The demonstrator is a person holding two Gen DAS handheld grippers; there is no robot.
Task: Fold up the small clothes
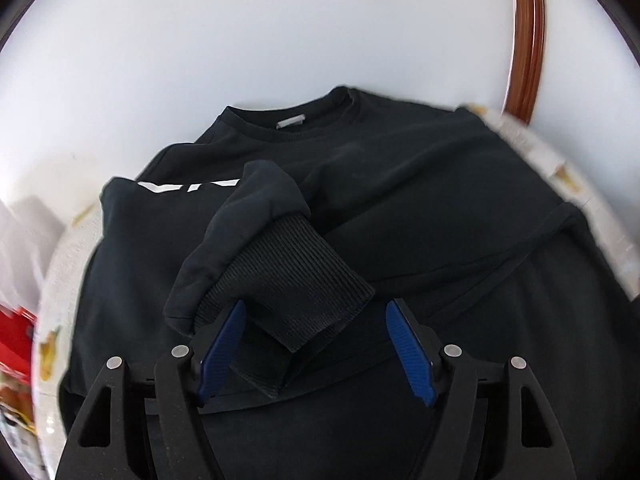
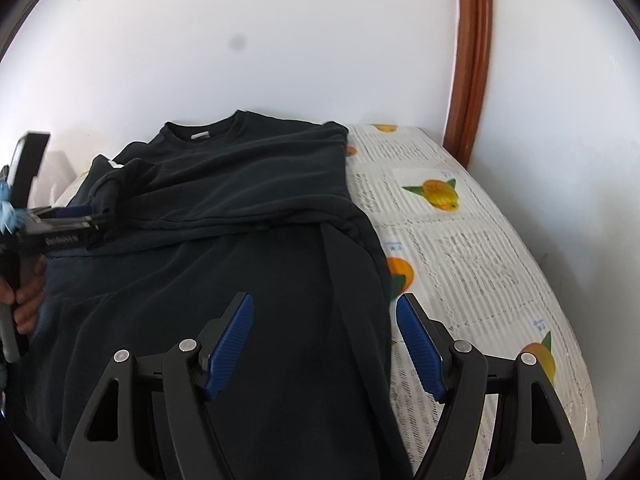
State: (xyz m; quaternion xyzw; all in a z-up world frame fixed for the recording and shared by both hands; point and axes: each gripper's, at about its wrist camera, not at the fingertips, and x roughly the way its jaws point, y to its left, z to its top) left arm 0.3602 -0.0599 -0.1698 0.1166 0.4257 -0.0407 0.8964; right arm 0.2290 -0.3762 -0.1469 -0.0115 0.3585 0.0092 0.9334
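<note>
Presently the left gripper (image 1: pixel 316 350) stands released, its blue pads (image 1: pixel 224 344) spread either side of the ribbed cuff (image 1: pixel 296 284), not pressing on it. The cuff rests on the chest of the black sweatshirt (image 2: pixel 248 208), the sleeve (image 1: pixel 236 216) apparently brought inward so the garment narrows for folding. The right gripper (image 2: pixel 325 350) is likewise released, holding nothing, hovering above the sweatshirt's lower right edge, judged ready for the next fold. The sweatshirt lies flat on the surface, over a fruit-printed cloth (image 2: pixel 460 216), collar (image 2: pixel 200 132) toward the white wall (image 2: pixel 280 40). A hand (image 2: pixel 24 292) grips the left tool's handle.
</note>
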